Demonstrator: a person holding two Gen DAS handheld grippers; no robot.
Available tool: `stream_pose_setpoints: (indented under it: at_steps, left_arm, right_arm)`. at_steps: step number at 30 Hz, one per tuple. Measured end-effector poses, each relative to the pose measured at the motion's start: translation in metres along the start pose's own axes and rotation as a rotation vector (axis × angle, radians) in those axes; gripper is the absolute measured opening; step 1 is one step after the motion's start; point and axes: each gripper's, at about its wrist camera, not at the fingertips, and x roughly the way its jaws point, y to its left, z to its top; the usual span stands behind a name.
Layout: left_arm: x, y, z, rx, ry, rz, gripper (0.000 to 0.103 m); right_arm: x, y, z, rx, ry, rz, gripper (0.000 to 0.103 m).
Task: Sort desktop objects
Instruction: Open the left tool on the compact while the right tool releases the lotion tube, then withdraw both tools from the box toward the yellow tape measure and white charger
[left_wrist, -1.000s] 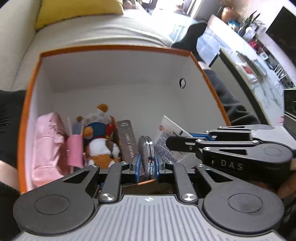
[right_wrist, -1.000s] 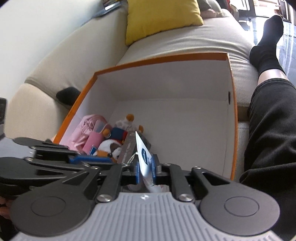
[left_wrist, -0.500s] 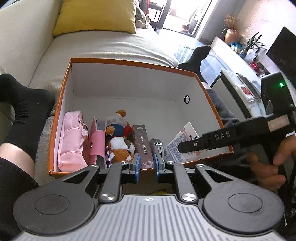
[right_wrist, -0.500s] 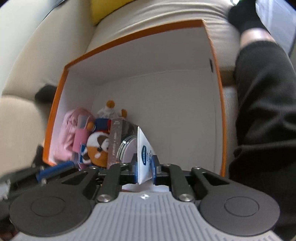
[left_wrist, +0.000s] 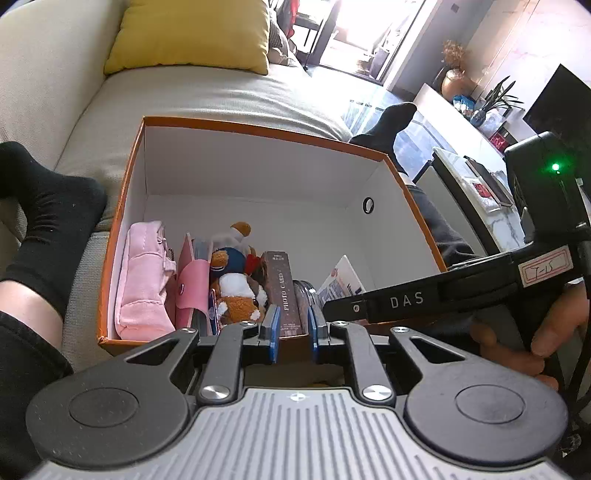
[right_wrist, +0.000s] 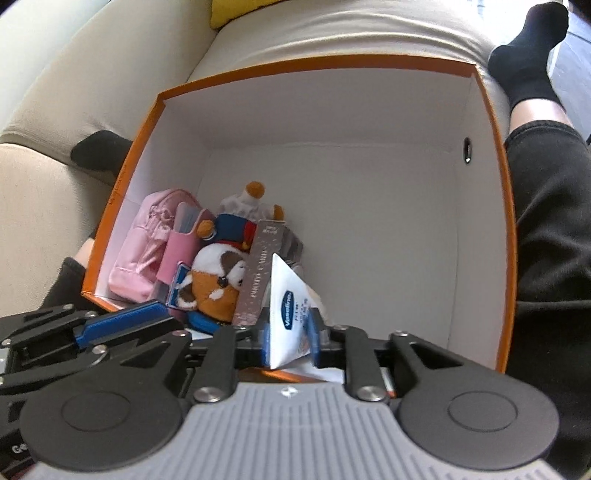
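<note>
An orange box with white inside (left_wrist: 258, 127) (right_wrist: 495, 155) sits on the sofa. Along its near left stand a pink pouch (left_wrist: 142, 280) (right_wrist: 142, 236), a pink card holder (left_wrist: 192, 291), a plush toy (left_wrist: 236, 284) (right_wrist: 218, 277), a brown photo-card box (left_wrist: 282, 291) (right_wrist: 258, 273) and a round tin (left_wrist: 304, 295). My left gripper (left_wrist: 292, 328) is open and empty just outside the box's near rim. My right gripper (right_wrist: 288, 338) is shut on a white Vaseline packet (right_wrist: 286, 314) (left_wrist: 341, 278), held over the near edge beside the photo-card box.
A person's legs in black socks lie on both sides of the box (left_wrist: 40, 206) (right_wrist: 528, 62). A yellow cushion (left_wrist: 192, 37) rests on the sofa behind. A white counter with items (left_wrist: 476, 173) stands to the right.
My left gripper let go of the round tin, which now stands in the box, and pulled back up and out. My right gripper has lowered the Vaseline packet toward the box's near edge.
</note>
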Motion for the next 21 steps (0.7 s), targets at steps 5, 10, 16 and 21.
stream_pose_setpoints:
  at_steps: [5,10,16,21]
  left_arm:
    - [-0.003,0.000,-0.002,-0.001,-0.008,-0.001,0.017]
    - [-0.008,0.002,-0.004,-0.007,-0.031,-0.013,0.017]
    - [-0.024,0.000,-0.009,-0.013,-0.074,-0.021,0.017]
    - [-0.047,0.001,-0.020,-0.040,-0.124,0.000,0.017]
  right_arm:
    - [-0.001,0.001,-0.002,0.005,-0.008,0.004,0.029]
    - [-0.008,0.005,-0.005,-0.023,-0.040,-0.011,0.043]
    - [-0.023,0.005,-0.008,-0.041,-0.107,-0.014,0.049]
    - [-0.049,0.008,-0.028,-0.125,-0.233,0.031,0.050]
